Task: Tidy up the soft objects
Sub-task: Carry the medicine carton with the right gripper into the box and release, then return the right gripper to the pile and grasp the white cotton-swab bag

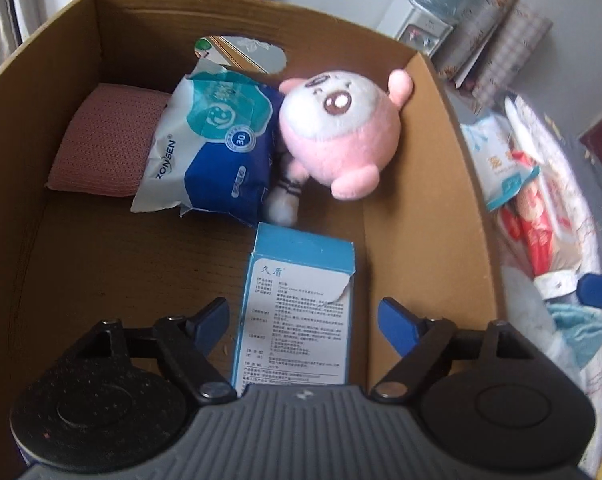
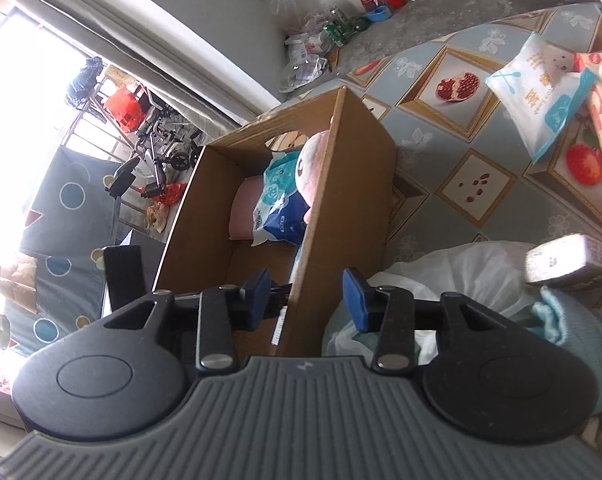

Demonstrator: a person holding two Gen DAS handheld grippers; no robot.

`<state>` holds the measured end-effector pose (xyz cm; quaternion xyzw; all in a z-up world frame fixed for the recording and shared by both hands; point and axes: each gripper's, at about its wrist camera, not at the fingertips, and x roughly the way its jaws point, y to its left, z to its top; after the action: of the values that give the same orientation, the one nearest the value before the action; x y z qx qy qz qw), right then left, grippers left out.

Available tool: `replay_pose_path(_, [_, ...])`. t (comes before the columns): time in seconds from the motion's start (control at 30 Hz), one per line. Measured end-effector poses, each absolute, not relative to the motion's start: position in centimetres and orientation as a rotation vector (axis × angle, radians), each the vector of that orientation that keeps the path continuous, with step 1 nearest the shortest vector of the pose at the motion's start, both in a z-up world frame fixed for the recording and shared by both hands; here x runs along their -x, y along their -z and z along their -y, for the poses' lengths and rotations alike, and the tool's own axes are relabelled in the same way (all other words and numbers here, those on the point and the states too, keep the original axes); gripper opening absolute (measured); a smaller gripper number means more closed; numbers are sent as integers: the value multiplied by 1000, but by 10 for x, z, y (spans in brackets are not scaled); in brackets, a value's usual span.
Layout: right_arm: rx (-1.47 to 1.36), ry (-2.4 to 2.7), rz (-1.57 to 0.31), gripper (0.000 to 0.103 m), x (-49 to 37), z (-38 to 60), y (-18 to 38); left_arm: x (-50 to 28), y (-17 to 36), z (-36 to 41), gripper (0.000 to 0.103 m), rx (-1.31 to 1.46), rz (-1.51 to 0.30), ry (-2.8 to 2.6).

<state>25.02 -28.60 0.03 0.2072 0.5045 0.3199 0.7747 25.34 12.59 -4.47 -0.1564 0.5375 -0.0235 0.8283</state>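
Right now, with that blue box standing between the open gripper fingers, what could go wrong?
The blue box stands between the left hand-held gripper's open fingers, apparently ungripped, so it might topple onto the floor of the cardboard box. Pushed forward, it could bump the pink plush toy or the wipes pack. The right hand-held gripper straddles the cardboard wall, so a sideways move might drag the whole box.

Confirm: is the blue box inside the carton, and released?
Inside and released: the blue box rests on the carton floor between the open left tongs, untouched.
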Motion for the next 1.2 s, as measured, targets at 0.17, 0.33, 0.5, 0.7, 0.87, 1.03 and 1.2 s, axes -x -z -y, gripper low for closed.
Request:
replay_pose_path(0.17, [-469, -681, -1057, 43, -246, 310, -6, -245, 39, -128, 79, 352, -1214, -29])
replay_pose_path(0.33, [-478, -677, -1049, 44, -237, 326, -4, -238, 58, -134, 60, 450, -1342, -42])
replay_pose_path(0.5, [-481, -680, -1064, 44, -232, 329, 3, -241, 64, -127, 43, 421, -1333, -14])
replay_pose_path(0.7, [-472, -691, -1065, 44, -231, 328, 4, -253, 55, -109, 36, 293, -1315, 30])
replay_pose_path(0.87, [-475, -685, -1072, 44, -234, 327, 9, -262, 54, -111, 36, 298, -1300, 21])
replay_pose_path(1.03, [-481, -678, -1082, 44, -235, 327, 13, -271, 55, -114, 36, 326, -1271, -4])
replay_pose_path(1.2, [-481, -675, -1068, 44, -233, 335, 9, -270, 49, -114, 37, 326, -1241, -18])
